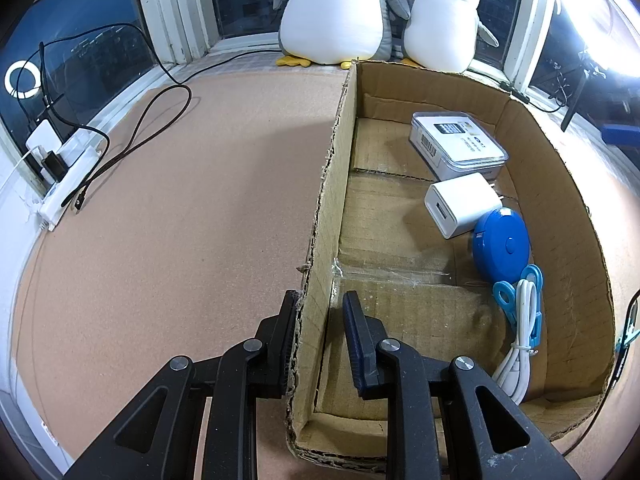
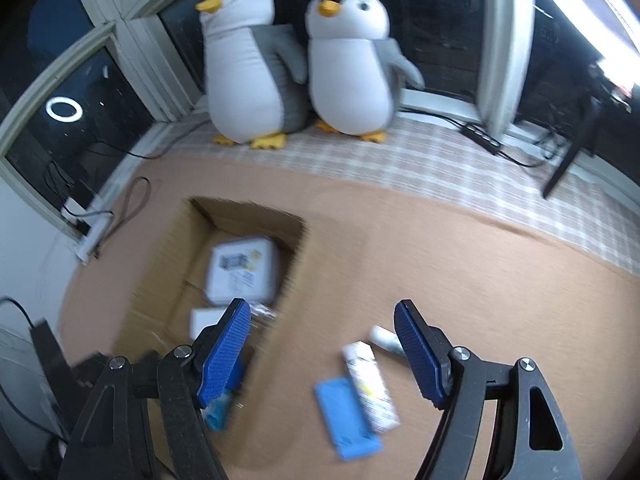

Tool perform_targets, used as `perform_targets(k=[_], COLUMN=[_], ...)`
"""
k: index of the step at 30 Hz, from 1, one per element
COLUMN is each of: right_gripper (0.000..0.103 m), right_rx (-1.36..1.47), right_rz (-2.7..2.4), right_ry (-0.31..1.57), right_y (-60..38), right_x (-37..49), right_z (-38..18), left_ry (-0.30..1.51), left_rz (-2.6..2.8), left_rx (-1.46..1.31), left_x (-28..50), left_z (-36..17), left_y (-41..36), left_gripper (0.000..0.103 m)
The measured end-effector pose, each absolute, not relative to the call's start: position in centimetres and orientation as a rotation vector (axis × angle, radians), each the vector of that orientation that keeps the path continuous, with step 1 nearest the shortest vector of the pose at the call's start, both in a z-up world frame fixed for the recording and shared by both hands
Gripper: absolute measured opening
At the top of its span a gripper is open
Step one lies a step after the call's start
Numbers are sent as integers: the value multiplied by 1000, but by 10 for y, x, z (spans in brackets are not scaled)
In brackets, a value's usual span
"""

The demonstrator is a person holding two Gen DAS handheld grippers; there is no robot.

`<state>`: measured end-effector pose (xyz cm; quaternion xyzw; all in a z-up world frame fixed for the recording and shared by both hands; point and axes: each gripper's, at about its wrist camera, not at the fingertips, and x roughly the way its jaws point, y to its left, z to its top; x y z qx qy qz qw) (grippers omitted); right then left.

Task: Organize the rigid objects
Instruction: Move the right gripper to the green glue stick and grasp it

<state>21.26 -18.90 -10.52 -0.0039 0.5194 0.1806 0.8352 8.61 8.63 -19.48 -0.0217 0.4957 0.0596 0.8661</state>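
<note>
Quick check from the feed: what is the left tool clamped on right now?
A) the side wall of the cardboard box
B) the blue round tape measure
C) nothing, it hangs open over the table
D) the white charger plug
A: in the left wrist view the left tool has one finger outside and one inside the cardboard box, closed on its side wall, while the tape measure and charger plug lie untouched inside.

My left wrist view sits low and close, looking steeply down along the cardboard box (image 1: 340,184) wall, with the penguin toys (image 1: 336,12) at twelve o'clock. My right wrist view looks down from higher and farther back, box (image 2: 168,280) at nine o'clock. Both share the box, penguins (image 2: 252,64) and brown tabletop (image 1: 180,200).
</note>
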Motion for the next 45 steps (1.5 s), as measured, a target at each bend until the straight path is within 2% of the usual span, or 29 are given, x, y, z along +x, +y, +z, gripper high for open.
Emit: perform_targets(k=[8,18,27,30,35,40,45], right_gripper=[70,50,49,40,33,14,14], right_rx=[-62,-195,-271,-288,-270,-231,-163], right_rz=[349,344,343,329,324,309,292], right_ry=[1153,1221,1225,1232,1233,1232,1227], right_y=[-227,-231,-220,-217,-218,-222,-228], right_x=[212,219,223,227,230,232,229], right_z=[-134,-177,-191,-196,-198,-197,-196], left_ry=[1040,1041,1043,1044,1044,1044,1044], left_rz=[126,127,128,127,128,128,128], left_rx=[-41,-43,-42,-44,-43,-43,-43], left_x=[86,84,83,83,82,82,82], left_z=[-194,-194,-195,-195,-195,-195,-195], left_y=[84,84,84,85,85,85,85], left_gripper=[24,24,24,24,24,24,24])
